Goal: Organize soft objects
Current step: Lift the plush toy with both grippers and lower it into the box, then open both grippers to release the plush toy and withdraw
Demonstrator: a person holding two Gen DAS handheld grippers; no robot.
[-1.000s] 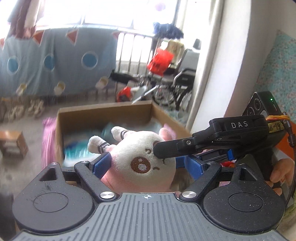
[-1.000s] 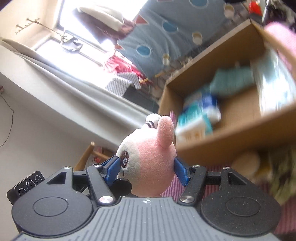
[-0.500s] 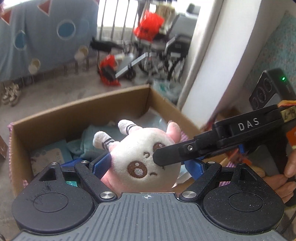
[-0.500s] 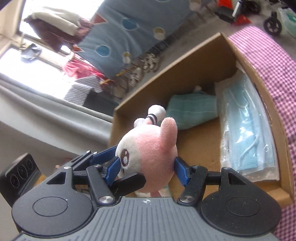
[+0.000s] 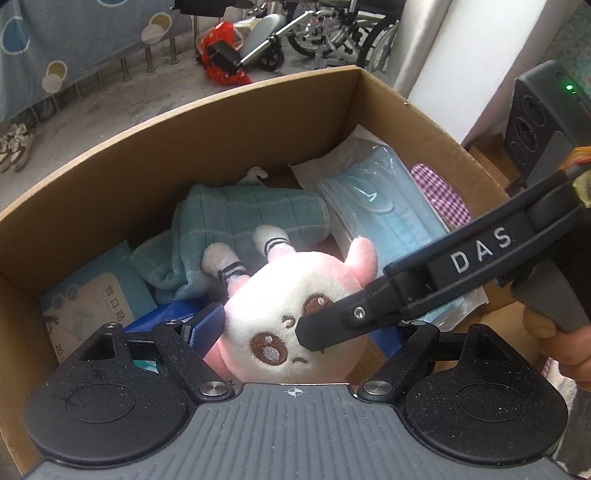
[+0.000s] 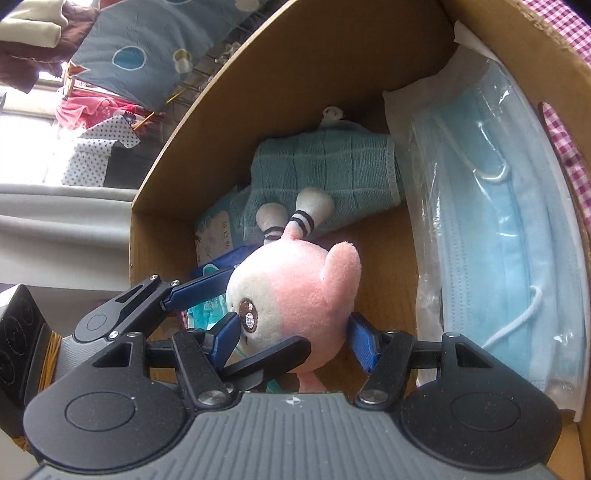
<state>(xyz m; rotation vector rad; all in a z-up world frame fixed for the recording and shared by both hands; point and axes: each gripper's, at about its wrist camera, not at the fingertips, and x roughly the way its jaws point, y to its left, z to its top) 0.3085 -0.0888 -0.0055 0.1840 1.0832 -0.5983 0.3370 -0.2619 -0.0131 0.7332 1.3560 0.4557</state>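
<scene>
over the cardboard box (image 5: 258,122), only left view shows wheelchair (image 5: 332,29).

Setting was a lived-in home, near a balcony or window area. A blue cloth with circle patterns (image 5: 55,40) hung along a railing, with sneakers (image 5: 13,147) on the bare concrete floor (image 5: 110,107) below it. A folded wheelchair (image 5: 325,26) stood by a white curtain (image 5: 424,40). Clothes (image 6: 33,40) hung against the bright window. A cardboard box (image 5: 258,122) held household soft goods.
</scene>
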